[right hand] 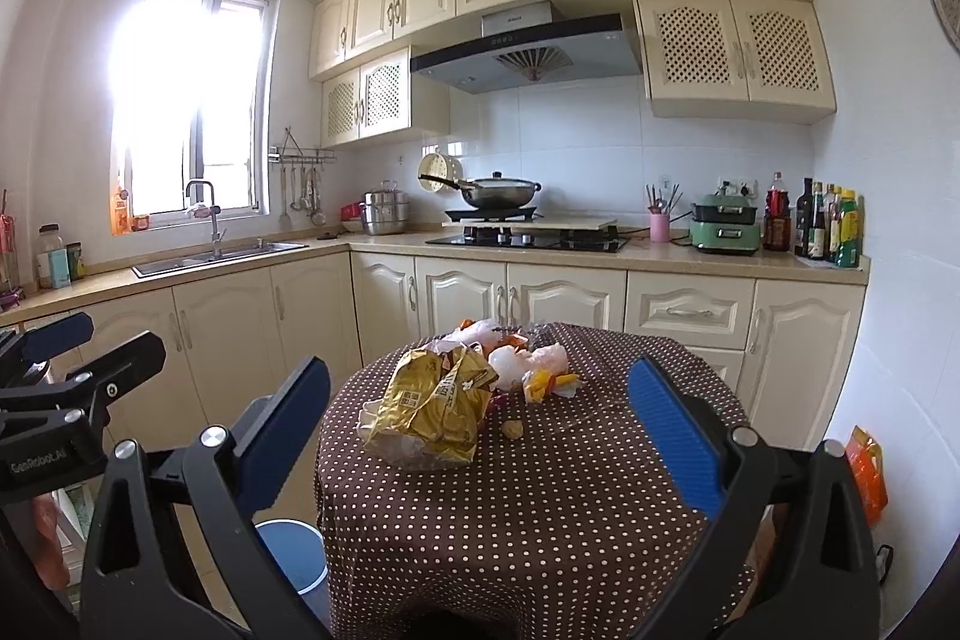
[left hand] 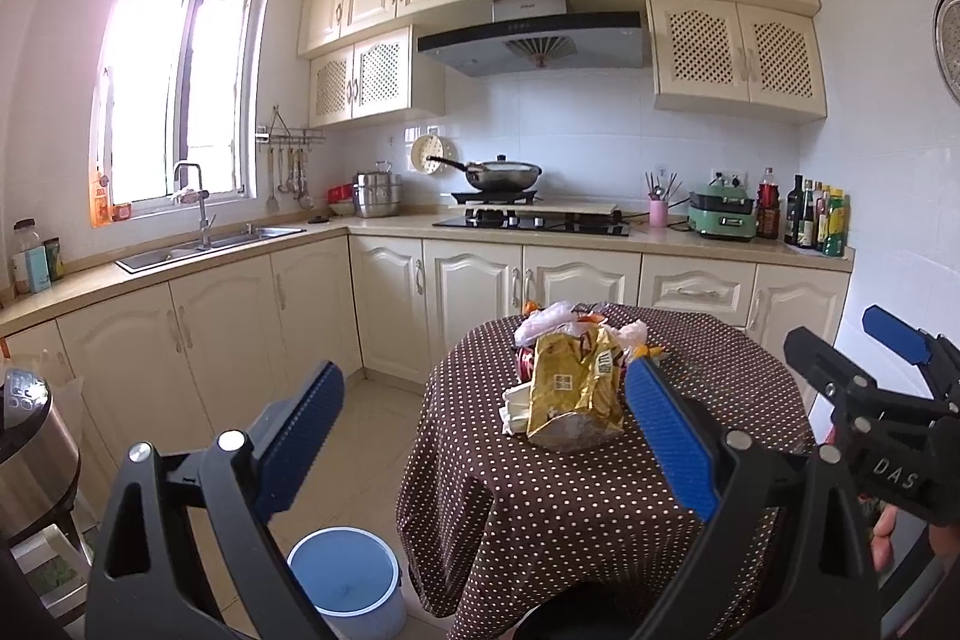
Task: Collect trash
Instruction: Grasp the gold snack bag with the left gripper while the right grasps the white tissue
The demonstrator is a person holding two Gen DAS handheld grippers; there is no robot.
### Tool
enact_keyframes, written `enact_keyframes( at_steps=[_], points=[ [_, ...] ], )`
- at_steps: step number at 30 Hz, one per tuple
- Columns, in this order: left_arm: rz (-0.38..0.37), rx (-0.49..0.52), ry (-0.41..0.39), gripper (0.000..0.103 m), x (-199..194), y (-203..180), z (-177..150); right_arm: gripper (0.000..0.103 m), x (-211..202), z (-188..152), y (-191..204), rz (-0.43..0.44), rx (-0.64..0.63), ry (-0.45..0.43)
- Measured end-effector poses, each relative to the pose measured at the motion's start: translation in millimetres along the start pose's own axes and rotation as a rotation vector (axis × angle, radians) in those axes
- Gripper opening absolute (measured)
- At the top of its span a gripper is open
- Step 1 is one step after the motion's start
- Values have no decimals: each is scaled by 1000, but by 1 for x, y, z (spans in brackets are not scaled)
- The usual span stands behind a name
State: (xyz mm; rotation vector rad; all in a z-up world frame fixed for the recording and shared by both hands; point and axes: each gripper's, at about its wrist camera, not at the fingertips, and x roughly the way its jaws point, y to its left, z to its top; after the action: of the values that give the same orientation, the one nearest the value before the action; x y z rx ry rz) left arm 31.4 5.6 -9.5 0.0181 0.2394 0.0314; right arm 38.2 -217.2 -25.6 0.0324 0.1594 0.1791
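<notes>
Trash is heaped mid-table: gold snack bag (right hand: 429, 403) lying crumpled in front, clear plastic wrappers (right hand: 528, 361) and orange scraps (right hand: 543, 381) just behind it, a small brown crumb (right hand: 512, 428) on the cloth beside the bag. All of it sits on the polka-dot table (right hand: 570, 508). Blue bin (left hand: 345, 577) stands on the floor by the table's left edge, lid off, probably staged for easy drops. Left gripper (left hand: 480, 430) and right gripper (right hand: 480, 430) both hang short of the pile, jaws spread wide, nothing held (looks like pre-grasp). Bag is nearest, likely first pick.
</notes>
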Motion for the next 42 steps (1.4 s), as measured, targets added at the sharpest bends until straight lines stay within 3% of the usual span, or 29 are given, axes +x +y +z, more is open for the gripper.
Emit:
enact_keyframes(
  at_steps=[12,18,25,31,36,37,39,41,42],
  points=[
    [3,-19,79,93,57,-3,11,96,49,-7,-8,26,10,104],
    [-8,5,171,93,104,-12,11,96,84,-11,-23,7,7,177],
    [-50,-38,328,93,170,-9,-4,96,135,-20,-50,-9,59,263],
    [-137,-32,423,92,227,-30,-16,96,165,-23,-71,-38,88,299],
    [-200,7,456,92,250,-59,-20,96,181,-28,-90,-68,122,323],
    [-208,25,457,91,252,-65,-21,96,184,-29,-94,-73,132,330],
    [-219,91,470,75,260,-84,-26,96,191,-31,-101,-75,147,342],
    [-224,125,504,52,269,-93,-31,96,195,-32,-103,-70,154,353],
    [-232,129,526,47,275,-95,-35,96,197,-33,-104,-65,156,357]
  ],
)
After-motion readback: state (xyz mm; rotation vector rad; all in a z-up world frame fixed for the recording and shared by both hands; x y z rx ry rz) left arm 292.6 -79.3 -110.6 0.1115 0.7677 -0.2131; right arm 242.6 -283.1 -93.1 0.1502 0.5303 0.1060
